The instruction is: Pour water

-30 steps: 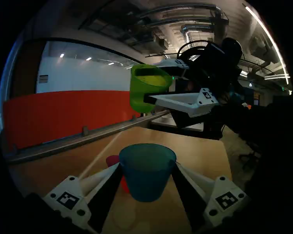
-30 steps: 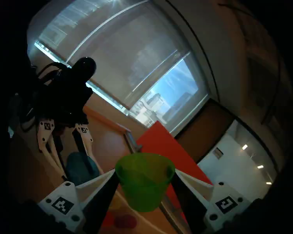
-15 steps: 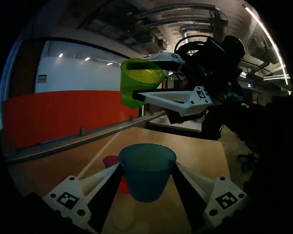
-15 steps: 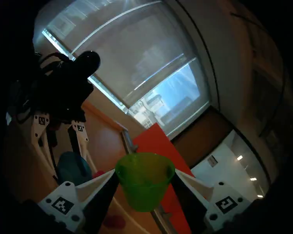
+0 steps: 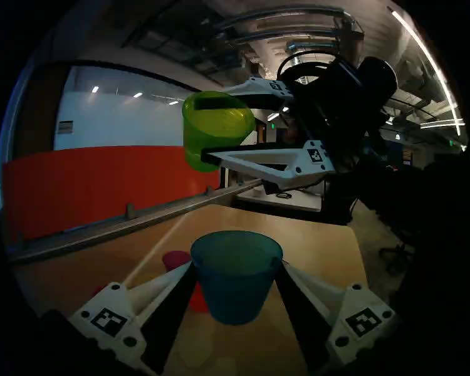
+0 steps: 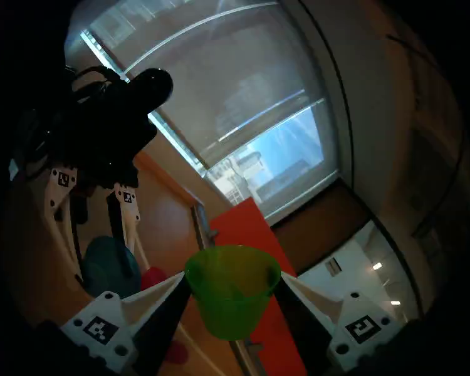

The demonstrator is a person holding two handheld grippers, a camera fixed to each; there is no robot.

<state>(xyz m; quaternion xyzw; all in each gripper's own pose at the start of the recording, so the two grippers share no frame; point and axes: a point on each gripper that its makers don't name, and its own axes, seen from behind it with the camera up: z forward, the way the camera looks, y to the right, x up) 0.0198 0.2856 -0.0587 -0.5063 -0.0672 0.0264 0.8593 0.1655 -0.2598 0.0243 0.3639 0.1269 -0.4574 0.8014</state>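
Note:
In the left gripper view a teal cup (image 5: 236, 274) stands upright between my left gripper's (image 5: 236, 282) white fingers, which are shut on it just above the wooden table (image 5: 323, 238). Up and beyond it my right gripper (image 5: 225, 135) holds a translucent green cup (image 5: 213, 128), tilted over to the left. In the right gripper view the same green cup (image 6: 232, 289) sits clamped in my right gripper (image 6: 232, 297). Lower left there, the teal cup (image 6: 103, 266) shows in the left gripper's fingers (image 6: 123, 216).
A small pink cup (image 5: 178, 263) stands on the table behind the teal one, seen too as the pink cup (image 6: 152, 277). An orange wall panel (image 5: 103, 182) with a metal rail runs along the table's far side. A window with a blind (image 6: 235, 125) lies beyond.
My right gripper has carried the green cup leftward and slightly upward in the left gripper view, tilting it further. The teal cup and left gripper have stayed put.

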